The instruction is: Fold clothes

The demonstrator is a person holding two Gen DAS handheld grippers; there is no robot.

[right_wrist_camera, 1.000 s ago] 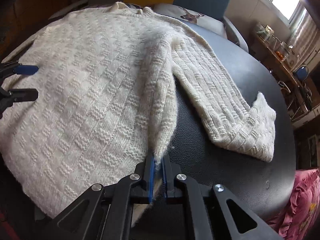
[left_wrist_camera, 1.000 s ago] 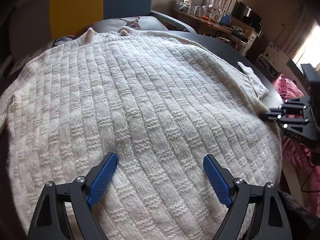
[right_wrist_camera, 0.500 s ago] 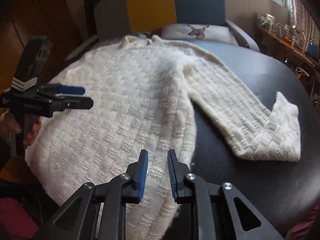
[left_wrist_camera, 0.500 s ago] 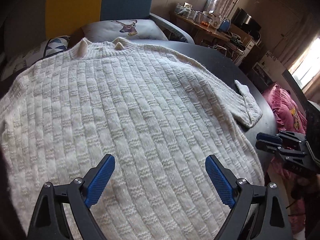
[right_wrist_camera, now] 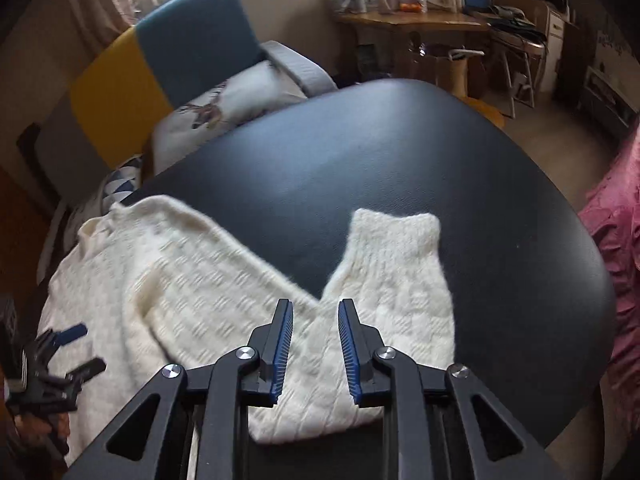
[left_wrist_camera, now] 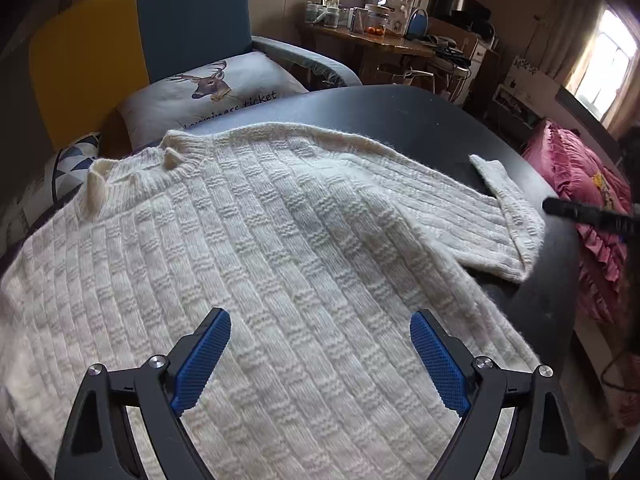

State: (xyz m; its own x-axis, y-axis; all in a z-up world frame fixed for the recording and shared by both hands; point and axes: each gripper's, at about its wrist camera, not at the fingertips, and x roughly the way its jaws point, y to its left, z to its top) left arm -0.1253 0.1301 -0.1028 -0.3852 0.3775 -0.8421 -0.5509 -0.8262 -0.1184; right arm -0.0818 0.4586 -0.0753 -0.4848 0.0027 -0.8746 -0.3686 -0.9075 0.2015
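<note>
Cream knit sweater sprawls over black table; soft, limp, likely stretchy; left gripper gapes empty; right gripper, just parting, empty above bent sleeve, best pinched at cuff.

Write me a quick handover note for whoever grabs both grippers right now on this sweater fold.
Left gripper: open wide, empty, hovering over the lower body of the sweater.
Right gripper: fingers have just been opening, a narrow gap now, nothing pinched; it hangs above the bent sleeve.
Sweater: lies spread flat on the black table, collar toward the sofa, that sleeve angled out with its cuff doubled back.
Done: the garment is laid out and the hem edge has been let go.
Left: no fold made yet. Likely start by bringing the sleeve across the body, then fold the sides and the hem.
</note>
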